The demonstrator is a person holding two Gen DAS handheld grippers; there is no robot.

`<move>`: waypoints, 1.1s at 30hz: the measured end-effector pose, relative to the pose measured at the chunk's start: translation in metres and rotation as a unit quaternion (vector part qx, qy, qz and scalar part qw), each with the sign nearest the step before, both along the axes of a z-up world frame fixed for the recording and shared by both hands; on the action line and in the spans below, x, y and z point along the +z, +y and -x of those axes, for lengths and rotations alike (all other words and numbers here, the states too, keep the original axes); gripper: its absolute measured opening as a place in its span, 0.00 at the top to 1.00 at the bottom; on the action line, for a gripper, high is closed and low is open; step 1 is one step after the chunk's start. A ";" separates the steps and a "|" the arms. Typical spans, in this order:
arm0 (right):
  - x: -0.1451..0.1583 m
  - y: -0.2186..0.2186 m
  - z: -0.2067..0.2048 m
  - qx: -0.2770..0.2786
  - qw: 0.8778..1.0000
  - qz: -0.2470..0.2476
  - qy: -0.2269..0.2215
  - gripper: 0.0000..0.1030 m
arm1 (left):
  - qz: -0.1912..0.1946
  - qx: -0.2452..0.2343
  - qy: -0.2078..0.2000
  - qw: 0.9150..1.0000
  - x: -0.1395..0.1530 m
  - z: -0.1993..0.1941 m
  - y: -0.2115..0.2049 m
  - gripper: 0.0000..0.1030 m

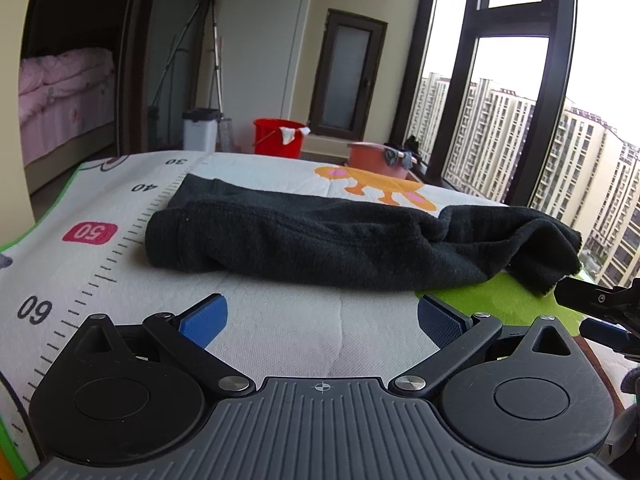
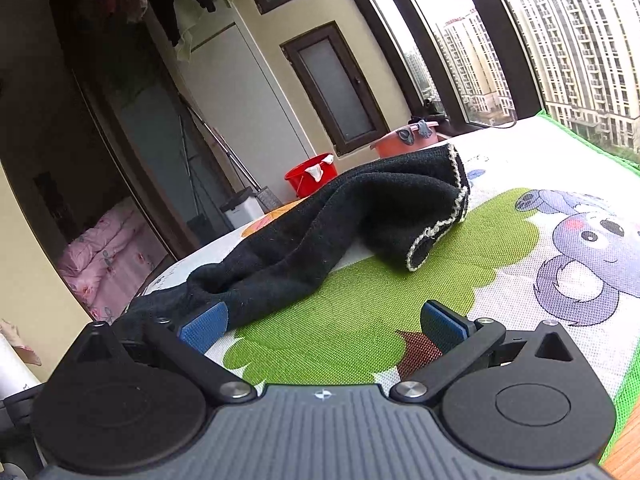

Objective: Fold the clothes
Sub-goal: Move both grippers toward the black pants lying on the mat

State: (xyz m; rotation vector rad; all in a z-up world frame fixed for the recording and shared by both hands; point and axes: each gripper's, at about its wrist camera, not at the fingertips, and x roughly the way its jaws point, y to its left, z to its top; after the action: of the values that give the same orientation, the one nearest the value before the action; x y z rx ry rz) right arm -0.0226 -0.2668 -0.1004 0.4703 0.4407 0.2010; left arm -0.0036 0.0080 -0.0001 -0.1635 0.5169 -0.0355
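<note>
A black knitted garment [image 1: 320, 244] lies bunched lengthwise across a printed play mat [image 1: 280, 332]. In the right wrist view the same garment [image 2: 352, 212] ends in a cuff edged with pale stitching [image 2: 440, 232], curled over on the green patch. My left gripper [image 1: 322, 320] is open just short of the garment's near side, nothing between its blue pads [image 1: 204, 320]. My right gripper [image 2: 324, 324] is open too, low over the mat; its left pad [image 2: 204, 326] sits beside the garment's near fold, and I cannot tell whether they touch. Part of the right gripper [image 1: 600, 312] shows at the left view's right edge.
The mat [image 2: 520, 280] carries a ruler scale, an orange animal and a purple koala. Behind it stand a red bucket [image 1: 278, 138], a white bin [image 1: 200, 130], an orange basin [image 1: 376, 158] and mop poles. Tall windows run along the right; a pink bed [image 1: 64, 92] shows at far left.
</note>
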 end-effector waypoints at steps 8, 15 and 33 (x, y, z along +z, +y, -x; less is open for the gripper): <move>0.006 0.028 -0.015 0.026 0.996 0.080 0.038 0.00 | -0.001 -0.003 0.009 1.000 -0.001 -0.001 -0.002 0.00; 0.009 0.043 -0.002 -0.004 0.992 0.126 -0.002 0.00 | 0.004 -0.001 0.009 1.000 -0.001 0.000 0.000 0.00; 0.011 0.042 -0.001 -0.004 0.991 0.131 0.000 0.00 | 0.019 0.004 0.013 1.000 -0.001 -0.001 0.004 0.00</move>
State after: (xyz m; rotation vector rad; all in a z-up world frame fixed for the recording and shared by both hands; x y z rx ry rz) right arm -0.0211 -0.2246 -0.0895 0.2149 0.4574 0.1323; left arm -0.0025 0.0118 -0.0009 -0.2033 0.5411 -0.0360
